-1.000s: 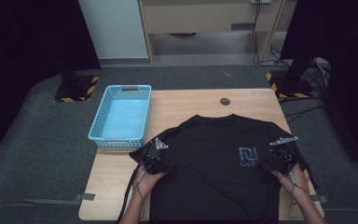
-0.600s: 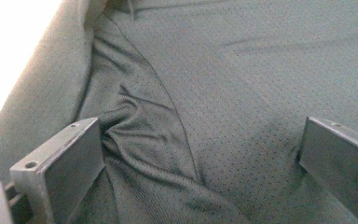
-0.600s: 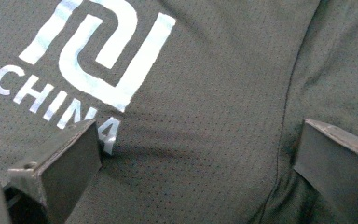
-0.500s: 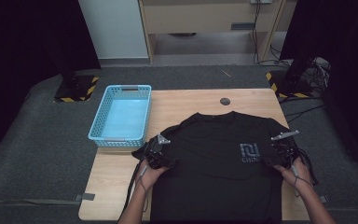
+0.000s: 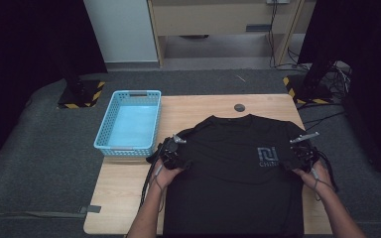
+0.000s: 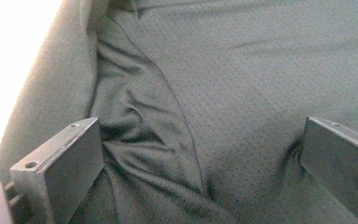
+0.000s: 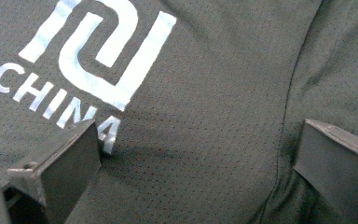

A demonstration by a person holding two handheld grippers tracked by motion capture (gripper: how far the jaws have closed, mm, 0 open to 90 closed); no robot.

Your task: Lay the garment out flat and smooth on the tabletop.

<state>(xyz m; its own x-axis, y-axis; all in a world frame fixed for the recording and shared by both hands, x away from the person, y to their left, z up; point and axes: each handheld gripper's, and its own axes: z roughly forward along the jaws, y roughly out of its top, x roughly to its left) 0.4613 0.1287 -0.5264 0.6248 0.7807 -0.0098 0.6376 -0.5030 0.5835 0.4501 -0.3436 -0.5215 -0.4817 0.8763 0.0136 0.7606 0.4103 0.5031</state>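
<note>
- Both tools have crept forward along the shirt's sides since a second ago; left tool (image 5: 174, 152) and right tool (image 5: 303, 151) now sit nearer the sleeves, the hands following.
- Black T-shirt (image 5: 233, 168) has stayed spread flat on the bench (image 5: 124, 198), collar away from the person, printed logo (image 5: 267, 156) on the chest near the right tool.
- Blue basket (image 5: 128, 125) sits at the bench's far left corner, just beside the shirt's left sleeve; nothing lies in it; it has not moved.
- Small dark round disc (image 5: 239, 107) on the bench just beyond the collar, same spot as before.
- Left tool (image 6: 200, 158): jaws wide apart, pressed down on wrinkled fabric (image 6: 242, 74) along a sleeve seam; cloth lies between the jaws, not pinched.
- Right tool (image 7: 198, 154): jaws likewise spread, resting on the shirt beside the white "CHINA" lettering (image 7: 56, 105); a side seam runs between the jaws, nothing clamped.
- Hem of the shirt is cut off by the bottom edge of the high view; the person's forearms are also cropped there.
- Left gripper view's top left corner is blown out white; cannot tell what is there.
- Dark tools against the black shirt are hard to separate from above.
</note>
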